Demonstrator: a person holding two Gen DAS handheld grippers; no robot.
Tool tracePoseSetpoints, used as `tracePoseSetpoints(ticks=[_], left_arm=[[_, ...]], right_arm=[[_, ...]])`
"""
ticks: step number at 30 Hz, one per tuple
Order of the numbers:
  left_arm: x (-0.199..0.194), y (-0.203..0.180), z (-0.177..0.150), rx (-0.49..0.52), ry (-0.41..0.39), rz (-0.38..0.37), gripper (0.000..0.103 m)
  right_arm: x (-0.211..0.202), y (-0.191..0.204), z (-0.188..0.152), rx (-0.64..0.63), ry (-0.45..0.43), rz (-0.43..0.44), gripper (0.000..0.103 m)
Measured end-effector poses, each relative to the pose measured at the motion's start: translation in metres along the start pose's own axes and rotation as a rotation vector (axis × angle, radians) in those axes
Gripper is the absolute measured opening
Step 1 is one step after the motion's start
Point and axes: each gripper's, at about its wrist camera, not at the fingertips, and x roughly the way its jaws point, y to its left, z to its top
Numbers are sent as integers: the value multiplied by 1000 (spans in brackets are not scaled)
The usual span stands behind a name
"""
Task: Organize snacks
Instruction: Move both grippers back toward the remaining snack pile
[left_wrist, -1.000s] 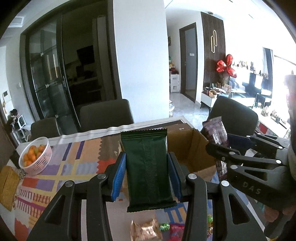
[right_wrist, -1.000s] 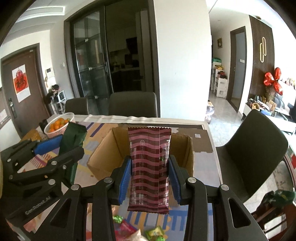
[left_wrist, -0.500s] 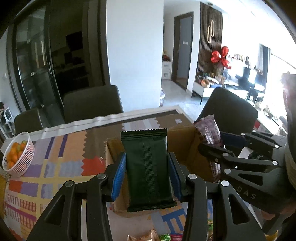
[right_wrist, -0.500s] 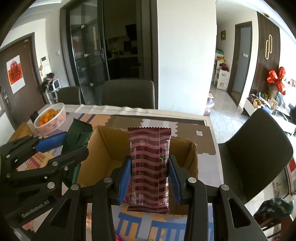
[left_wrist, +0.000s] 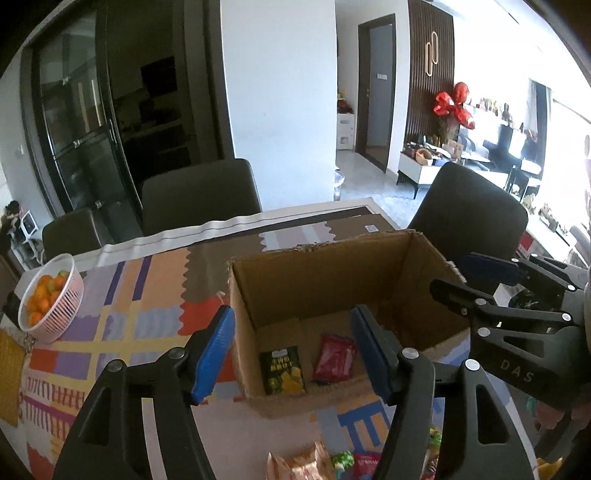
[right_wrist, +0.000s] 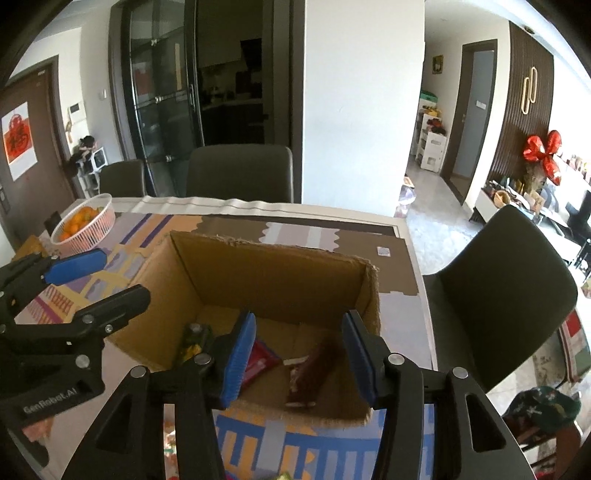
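An open cardboard box (left_wrist: 332, 258) (right_wrist: 273, 266) stands on the patterned tablecloth. My left gripper (left_wrist: 293, 350) hangs over its near left wall, jaws opening, with nothing between the blue pads. Below it on the box floor lie a dark packet with yellow print (left_wrist: 282, 369) and a red packet (left_wrist: 334, 358). My right gripper (right_wrist: 299, 354) is over the box's near right side, jaws opening. The maroon striped bar (right_wrist: 310, 373) lies blurred on the floor beneath it, free of the pads. The dark green bar is nowhere that I can make out. Each gripper shows in the other's view, the right gripper (left_wrist: 458, 280) and the left gripper (right_wrist: 107, 280).
A white basket of oranges (left_wrist: 51, 295) (right_wrist: 83, 223) sits at the far left of the table. Several loose snack packets (left_wrist: 332, 461) lie by the near edge. Dark chairs (right_wrist: 240, 173) (left_wrist: 469, 206) stand behind and to the right of the table.
Both grippers moved in over the box and sank a little. Both jaws have opened. The green bar has left the left jaws and the maroon bar has dropped into the box.
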Motion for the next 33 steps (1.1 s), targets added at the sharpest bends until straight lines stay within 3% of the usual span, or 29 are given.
tracePoseSetpoints(ticks=[10, 18, 33], left_arm=[[-54, -10, -25, 8, -48, -21, 68], [-84, -18, -48, 1, -64, -35, 69], [-111, -39, -103, 30, -43, -43, 71]], right_arm=[[-53, 9, -24, -5, -84, 35, 50], [-89, 16, -50, -22, -140, 6, 50], [-112, 15, -102, 40, -111, 31, 50]])
